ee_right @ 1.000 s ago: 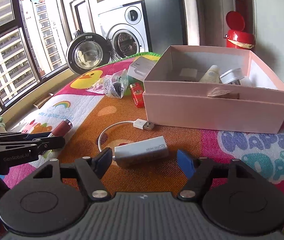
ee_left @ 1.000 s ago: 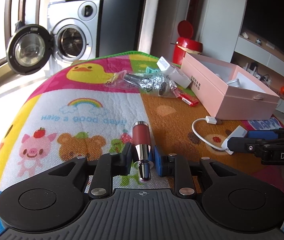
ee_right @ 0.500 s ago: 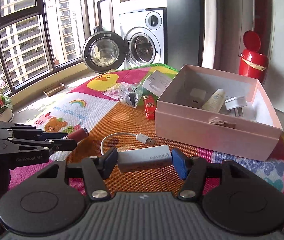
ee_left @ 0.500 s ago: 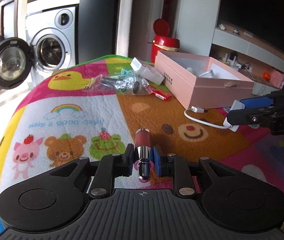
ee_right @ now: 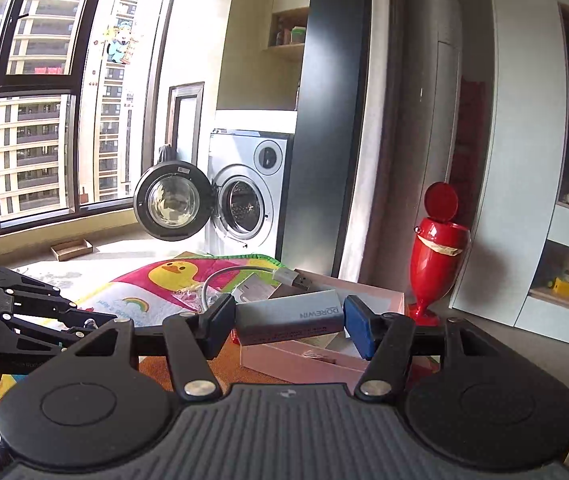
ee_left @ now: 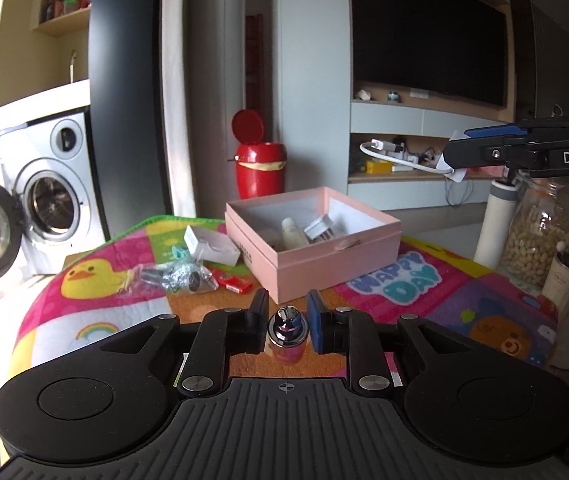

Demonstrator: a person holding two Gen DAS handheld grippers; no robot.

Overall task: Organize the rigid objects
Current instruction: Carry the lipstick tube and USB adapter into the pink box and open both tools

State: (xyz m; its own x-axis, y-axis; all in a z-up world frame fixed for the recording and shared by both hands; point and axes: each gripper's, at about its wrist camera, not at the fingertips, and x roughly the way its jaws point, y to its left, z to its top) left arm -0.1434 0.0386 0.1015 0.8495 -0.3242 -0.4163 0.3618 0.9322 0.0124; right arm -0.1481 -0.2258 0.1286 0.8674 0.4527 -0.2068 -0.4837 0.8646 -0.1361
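My left gripper [ee_left: 287,322] is shut on a lipstick [ee_left: 287,334] with a chrome end and dark red cap, held in the air above the mat, short of the open pink box [ee_left: 316,240]. My right gripper [ee_right: 284,320] is shut on a white USB adapter [ee_right: 290,316], lifted high; its cable and plug [ee_right: 290,276] hang free. In the left wrist view the right gripper [ee_left: 480,152] is at upper right, above the box, with the cable [ee_left: 396,156] dangling. The box holds a small bottle [ee_left: 292,232] and a white plug-like item [ee_left: 320,228].
On the colourful play mat [ee_left: 396,284] lie a white box [ee_left: 210,244], a crinkled plastic bag [ee_left: 176,276] and a red lighter [ee_left: 234,284]. A jar of beans [ee_left: 540,232], a white bottle [ee_left: 496,220] and a grinder [ee_left: 564,280] stand at the right. A red bin [ee_left: 260,168] stands behind.
Both grippers rose from the mat with their objects. The lipstick swung to hang tip-down in the left jaws. The adapter and cable were lifted above the pink box.
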